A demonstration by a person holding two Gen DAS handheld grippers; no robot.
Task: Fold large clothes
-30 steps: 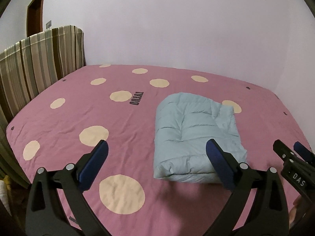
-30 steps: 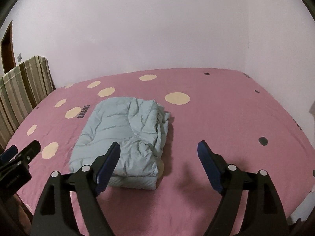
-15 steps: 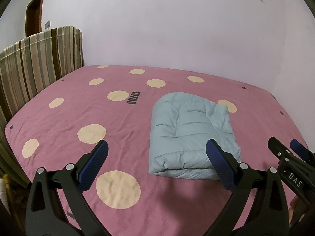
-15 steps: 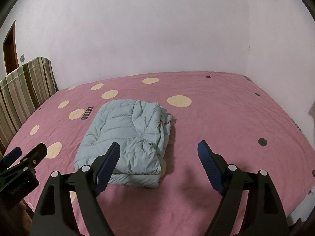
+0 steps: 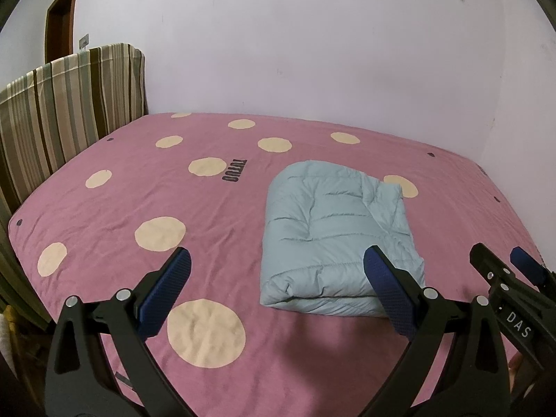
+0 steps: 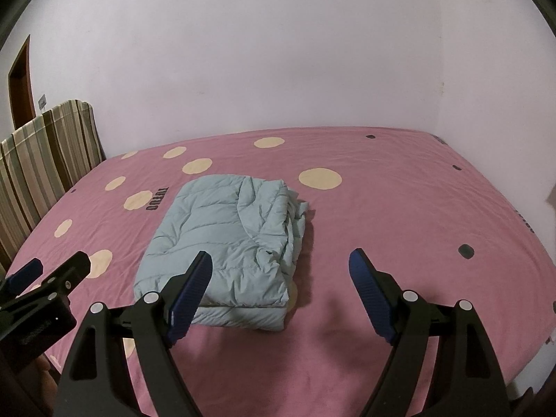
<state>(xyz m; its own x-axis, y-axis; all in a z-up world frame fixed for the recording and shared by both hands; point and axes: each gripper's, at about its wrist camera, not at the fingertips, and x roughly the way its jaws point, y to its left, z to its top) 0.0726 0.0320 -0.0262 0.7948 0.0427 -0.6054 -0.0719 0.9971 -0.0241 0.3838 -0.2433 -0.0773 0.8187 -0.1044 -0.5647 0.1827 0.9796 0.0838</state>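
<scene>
A pale blue quilted jacket (image 5: 330, 236) (image 6: 226, 243) lies folded into a thick rectangle on the pink bed (image 5: 139, 201) (image 6: 399, 226). My left gripper (image 5: 278, 267) hovers open above the bed's near edge, its right blue pad in front of the jacket's near right corner, nothing between the fingers. My right gripper (image 6: 281, 271) is open too, with its left pad over the jacket's near edge and bare sheet between the pads. Each gripper shows at the edge of the other's view: the right gripper (image 5: 514, 288) and the left gripper (image 6: 41, 278).
The pink sheet carries cream dots and a dark logo (image 5: 236, 173). A striped headboard (image 5: 62, 111) stands along the left side. White walls close the far side and right. A brown door frame (image 5: 59, 17) is at far left.
Both views show the jacket slightly lower and nearer the middle than a second ago; the framing has drifted a little. The jacket lies the same, and both grippers stay open.
</scene>
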